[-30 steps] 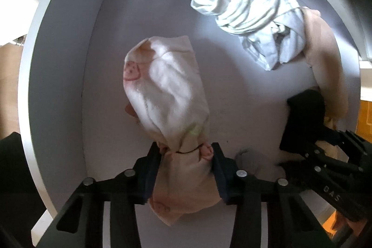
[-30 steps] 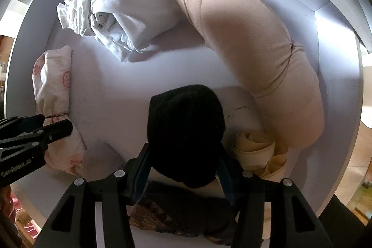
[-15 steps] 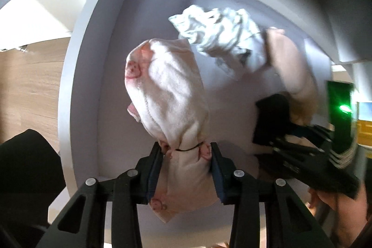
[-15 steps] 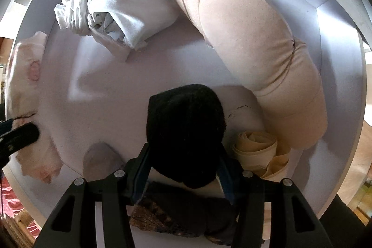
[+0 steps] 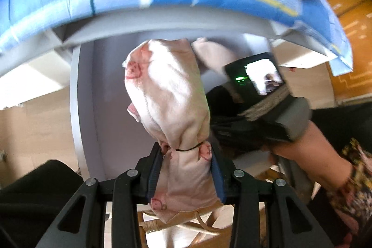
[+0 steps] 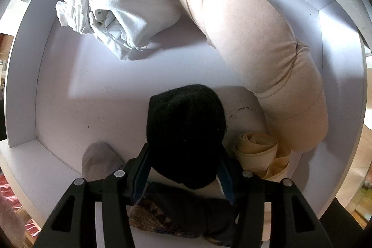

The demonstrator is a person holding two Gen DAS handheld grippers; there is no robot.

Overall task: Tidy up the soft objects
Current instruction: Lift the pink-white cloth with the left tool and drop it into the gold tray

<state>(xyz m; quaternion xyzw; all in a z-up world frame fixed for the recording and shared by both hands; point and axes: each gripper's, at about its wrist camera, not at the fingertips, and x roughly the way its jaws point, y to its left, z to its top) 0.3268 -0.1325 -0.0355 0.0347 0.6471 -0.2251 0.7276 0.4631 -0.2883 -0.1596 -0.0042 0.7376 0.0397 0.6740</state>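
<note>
1. Left tool (image 5: pixel 186 169) is clamped tight on a pale pink rolled cloth bundle with little red printed faces (image 5: pixel 167 94). Both blue pads press its waist, right below the thin black band tied round it, so the fat end sticks out ahead of the tips and the loose tail hangs back between the arms.
2. That bundle is up in the air, clear of the white open-top bin (image 5: pixel 88 94), which sits behind and below it in the left wrist view.
3. Right tool (image 6: pixel 183 166) is pinching a black knitted fuzzy bundle (image 6: pixel 186 127), pads on both sides near its lower end. The rounded top pokes forward past the fingers, down inside the same bin (image 6: pixel 23 76).
4. Also in the bin: a crumpled white cloth roll (image 6: pixel 116 13) at the far left, and a long beige fabric roll (image 6: pixel 255 38) curving down the right wall.
5. A small cream coiled strip (image 6: pixel 258 152) sits just right of the black bundle, and a grey soft lump (image 6: pixel 100 162) sits near its left.
6. Something dark and patterned (image 6: pixel 169 213) lies under the right tool; can't tell what it is.
7. From the left wrist, the other tool's body with a lit screen (image 5: pixel 258 78) shows, a hand (image 5: pixel 309 150) gripping it.
</note>
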